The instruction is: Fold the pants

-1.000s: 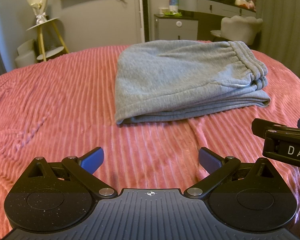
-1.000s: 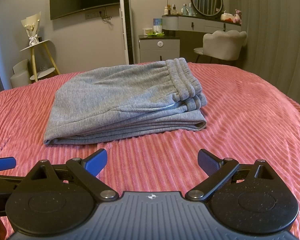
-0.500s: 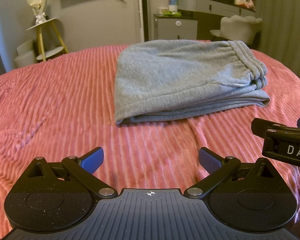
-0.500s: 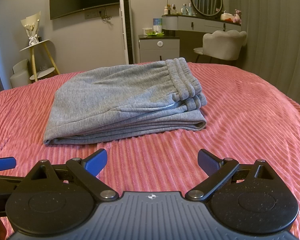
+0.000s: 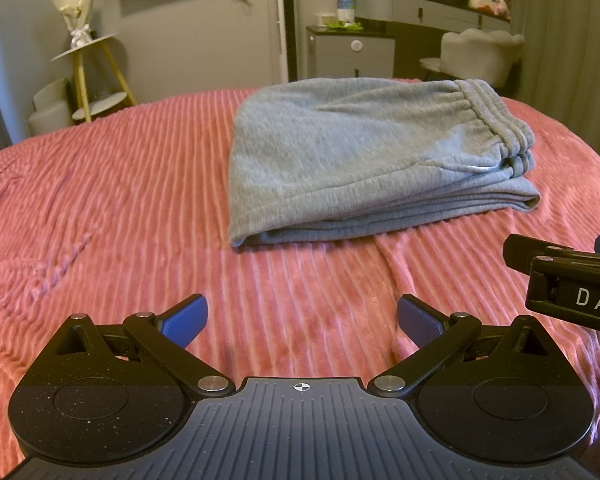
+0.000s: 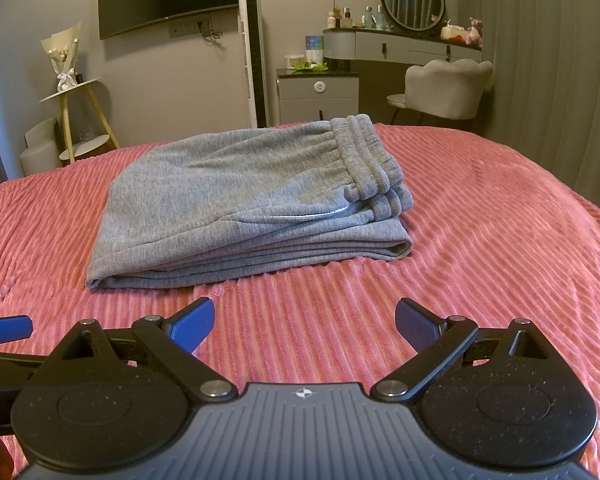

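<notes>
Nothing moved since earlier frame: my left tongs (image 5: 302, 320) and right tongs (image 6: 304, 322) hang spread, empty, short of folded pants (image 6: 244, 204) on bed (image 6: 480, 240).

Grey sweatpants (image 5: 360, 152) (image 6: 236, 200), soft fleece/knit, folded into compact multi-layer rectangle, lying flat on pink ribbed bedspread (image 5: 120, 200) (image 6: 480, 240), approx mid-bed. Elastic gathered waistband (image 5: 496, 120) (image 6: 368, 156) on top at right end, stacked layer edges visible along near side, rounded fold at left end w/ near-left corner (image 5: 240, 238) (image 6: 96, 280) slightly open. Top face mostly smooth w/ few shallow wrinkles; thin light seam/pocket edge near waistband; nothing touching it.
</notes>
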`<state>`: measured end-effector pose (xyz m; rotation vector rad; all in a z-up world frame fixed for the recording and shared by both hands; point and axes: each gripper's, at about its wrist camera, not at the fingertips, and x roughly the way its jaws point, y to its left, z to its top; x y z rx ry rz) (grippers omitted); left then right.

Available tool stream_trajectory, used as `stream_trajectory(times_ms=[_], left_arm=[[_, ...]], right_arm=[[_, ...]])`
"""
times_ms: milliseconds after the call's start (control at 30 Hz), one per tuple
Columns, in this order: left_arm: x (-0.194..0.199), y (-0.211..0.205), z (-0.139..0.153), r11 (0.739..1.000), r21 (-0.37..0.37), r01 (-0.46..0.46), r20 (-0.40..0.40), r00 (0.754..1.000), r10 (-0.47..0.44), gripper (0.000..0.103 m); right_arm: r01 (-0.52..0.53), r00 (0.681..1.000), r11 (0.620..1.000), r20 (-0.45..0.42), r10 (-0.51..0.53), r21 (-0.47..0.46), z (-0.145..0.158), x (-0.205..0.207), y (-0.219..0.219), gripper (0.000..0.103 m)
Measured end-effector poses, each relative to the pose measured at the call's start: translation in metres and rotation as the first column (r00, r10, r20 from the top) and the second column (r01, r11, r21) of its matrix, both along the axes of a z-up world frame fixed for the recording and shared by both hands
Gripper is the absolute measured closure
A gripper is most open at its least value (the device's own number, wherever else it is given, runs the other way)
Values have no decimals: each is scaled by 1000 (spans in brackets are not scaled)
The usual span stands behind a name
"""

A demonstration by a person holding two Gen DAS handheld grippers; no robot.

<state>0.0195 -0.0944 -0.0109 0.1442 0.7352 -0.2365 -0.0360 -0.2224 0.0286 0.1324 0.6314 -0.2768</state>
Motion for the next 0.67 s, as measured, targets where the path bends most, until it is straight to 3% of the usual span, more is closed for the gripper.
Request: stream_trajectory(times_ms=[667], left_arm=[[1,4,2,1000,-14,15,3,1000,-15,0]], right_arm=[[4,1000,1000,-1,-4,1,-2,0,0,6]])
